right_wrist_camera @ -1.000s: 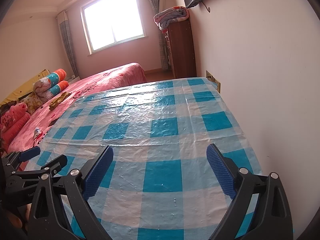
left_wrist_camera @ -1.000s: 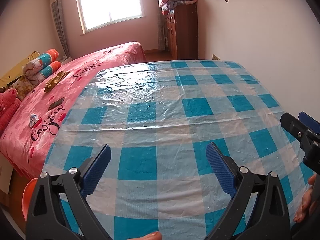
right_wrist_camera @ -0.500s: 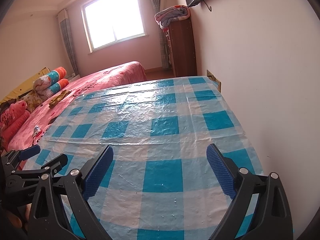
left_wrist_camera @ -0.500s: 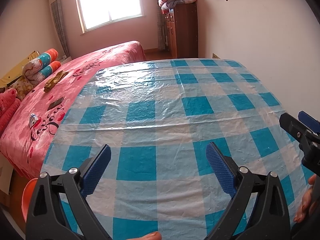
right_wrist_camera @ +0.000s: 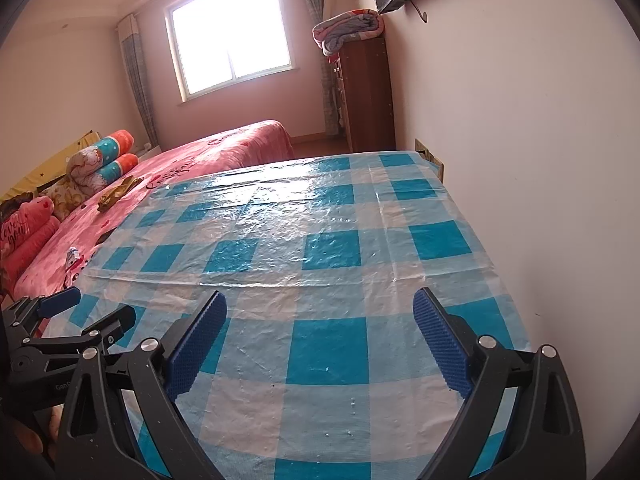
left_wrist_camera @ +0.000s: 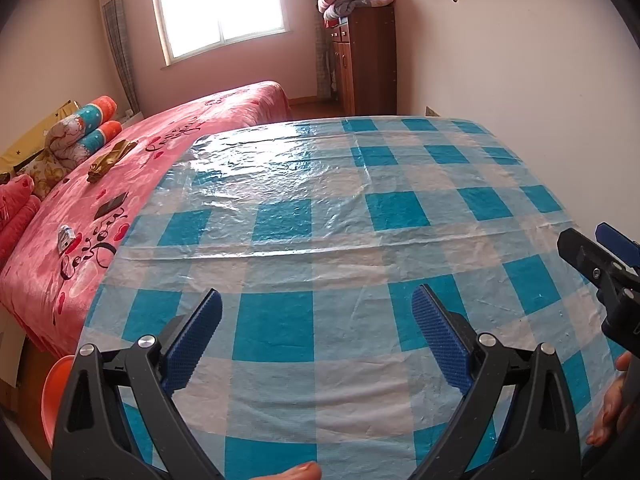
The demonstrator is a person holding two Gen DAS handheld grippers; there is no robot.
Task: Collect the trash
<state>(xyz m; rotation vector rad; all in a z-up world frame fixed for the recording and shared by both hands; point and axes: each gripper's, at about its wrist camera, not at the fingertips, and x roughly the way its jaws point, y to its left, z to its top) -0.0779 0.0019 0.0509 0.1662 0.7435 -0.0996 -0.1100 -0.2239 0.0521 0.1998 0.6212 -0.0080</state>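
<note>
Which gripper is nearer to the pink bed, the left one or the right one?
Left. The left gripper hovers over the table on the side that borders the pink bed. The right gripper is on the wall side, with the left one between it and the bed.

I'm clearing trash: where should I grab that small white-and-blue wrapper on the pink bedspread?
Probably pinch the wrapper by its raised crumpled top with the open left tongs, coming straight down from above. It sits low on the soft bedspread, so a sideways scoop would likely snag fabric.
</note>
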